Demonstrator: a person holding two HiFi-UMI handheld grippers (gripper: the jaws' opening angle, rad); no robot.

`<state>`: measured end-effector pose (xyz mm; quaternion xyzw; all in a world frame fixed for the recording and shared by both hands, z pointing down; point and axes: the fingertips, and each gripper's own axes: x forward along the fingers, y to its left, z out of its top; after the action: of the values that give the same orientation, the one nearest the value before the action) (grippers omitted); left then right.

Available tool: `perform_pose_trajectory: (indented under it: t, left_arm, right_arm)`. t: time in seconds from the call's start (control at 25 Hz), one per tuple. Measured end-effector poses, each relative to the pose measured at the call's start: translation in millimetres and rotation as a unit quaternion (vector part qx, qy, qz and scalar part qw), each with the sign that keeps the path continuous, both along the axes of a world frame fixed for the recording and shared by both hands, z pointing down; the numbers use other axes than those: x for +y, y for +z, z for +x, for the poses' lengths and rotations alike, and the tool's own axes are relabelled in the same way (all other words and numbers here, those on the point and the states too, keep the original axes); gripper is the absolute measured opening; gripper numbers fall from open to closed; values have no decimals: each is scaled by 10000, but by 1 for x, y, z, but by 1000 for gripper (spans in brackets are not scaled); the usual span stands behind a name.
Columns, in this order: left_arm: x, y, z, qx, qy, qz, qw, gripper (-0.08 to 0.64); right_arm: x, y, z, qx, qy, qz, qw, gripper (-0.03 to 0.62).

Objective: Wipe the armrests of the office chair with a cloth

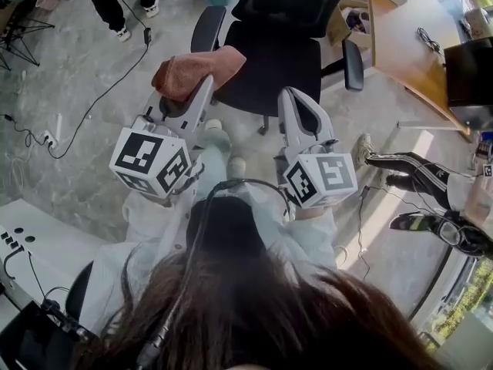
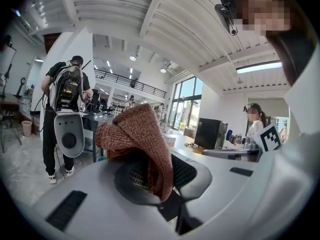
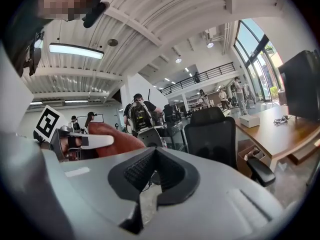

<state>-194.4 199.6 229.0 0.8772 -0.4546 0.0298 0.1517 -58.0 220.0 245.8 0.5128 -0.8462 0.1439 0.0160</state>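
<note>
The left gripper has its jaws clamped on a bunched rust-brown terry cloth, held near the black padded left armrest of the black mesh office chair. The wipe will likely go best with the cloth pressed flat on the pad and drawn lengthwise. The right gripper, with jaws together and empty, could steady the chair. The black right armrest is not yet wiped.
</note>
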Motion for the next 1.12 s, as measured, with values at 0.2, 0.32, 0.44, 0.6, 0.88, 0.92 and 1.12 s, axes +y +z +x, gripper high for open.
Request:
perform_pose_trajectory:
  t: [0.2,0.32,0.44,0.6,0.88,0.92,1.12]
  left_arm:
    - [-54,24,-5,-13,-64,-171,9998,43]
    - [-103,37,-6,-45,43,-299,9995,43]
    - [-157,49,-13,-71,140,-462,9988,43]
    - [-219,75,-29,-179,247,-786,9964,43]
    - [-296,138,-43,-490,378,-1387,9884,43]
    - [-302,145,-43,-500,364,-1467,9872,42]
    - [-321,171,-39,-545,227,-1768,9825,42]
  right_arm:
    - [-49,22,3,20,7,-176,9998,2]
    - [-95,28,1,83,79,-259,9996,2]
    - [-146,32,-6,152,121,-327,9993,2]
    - [-201,45,-22,180,129,-527,9984,2]
    - [-262,87,-35,72,214,-1050,9942,2]
    - [-264,92,-35,59,195,-1126,9934,2]
    - [-268,106,-29,57,49,-1373,9905,2]
